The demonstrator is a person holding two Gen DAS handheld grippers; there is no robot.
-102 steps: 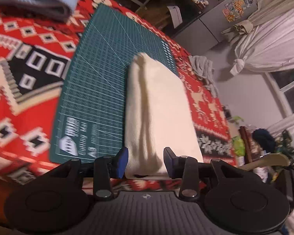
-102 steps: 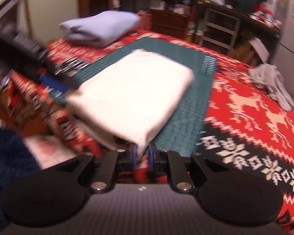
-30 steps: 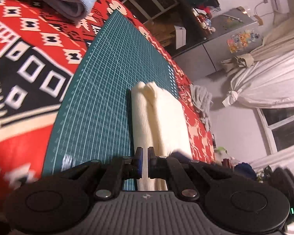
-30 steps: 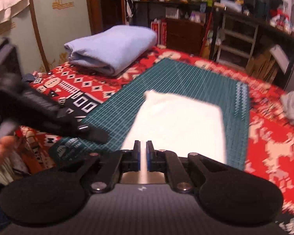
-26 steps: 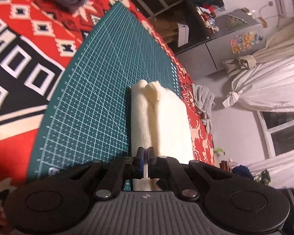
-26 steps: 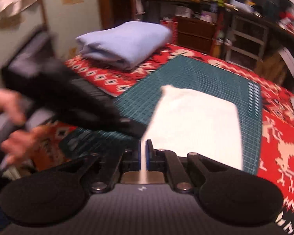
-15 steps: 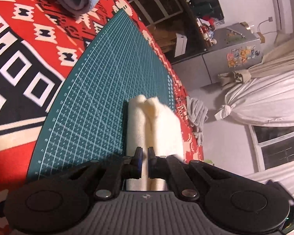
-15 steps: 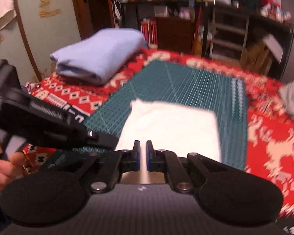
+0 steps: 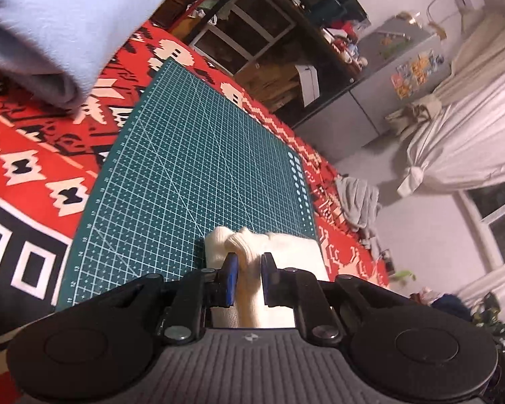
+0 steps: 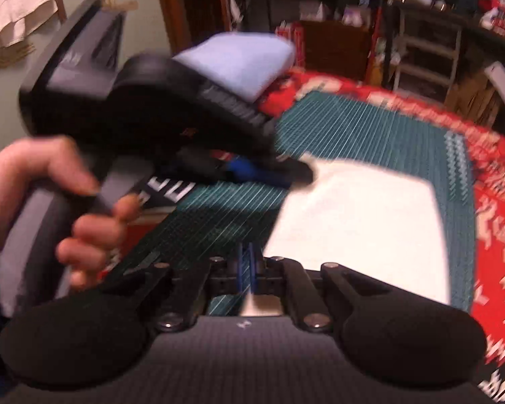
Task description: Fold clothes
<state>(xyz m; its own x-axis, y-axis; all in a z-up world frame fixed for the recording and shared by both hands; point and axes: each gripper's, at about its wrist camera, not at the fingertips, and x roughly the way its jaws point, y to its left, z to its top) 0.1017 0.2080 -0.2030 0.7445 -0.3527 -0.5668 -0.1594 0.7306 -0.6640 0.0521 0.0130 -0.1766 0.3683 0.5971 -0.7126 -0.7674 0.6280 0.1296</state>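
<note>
In your left wrist view, your left gripper (image 9: 247, 269) has changed: a second ago its fingers were pinched tight on a fold of the cream cloth (image 9: 286, 245), and now they are opening, with a soft bump of cloth in the gap between them. The pads no longer look pressed on it, so you seem to be letting go, which would mean this fold is done. The cloth is a thick, ribbed knit, folded into a neat block, and it lies on the green cutting mat (image 9: 185, 175), which is flat and stiff with thin white grid lines. The mat sits on a red patterned blanket (image 9: 23, 155) that looks woolly. A folded blue cloth (image 9: 50, 23) lies at the far left, soft and rounded. In your right wrist view, your right gripper (image 10: 247, 267) has its fingers closed with nothing clearly between them, at the near edge of the cloth. Your left hand (image 10: 50, 202) holds the other tool, which is now much nearer and blurred. The cream cloth looks flat and smooth here.
</note>
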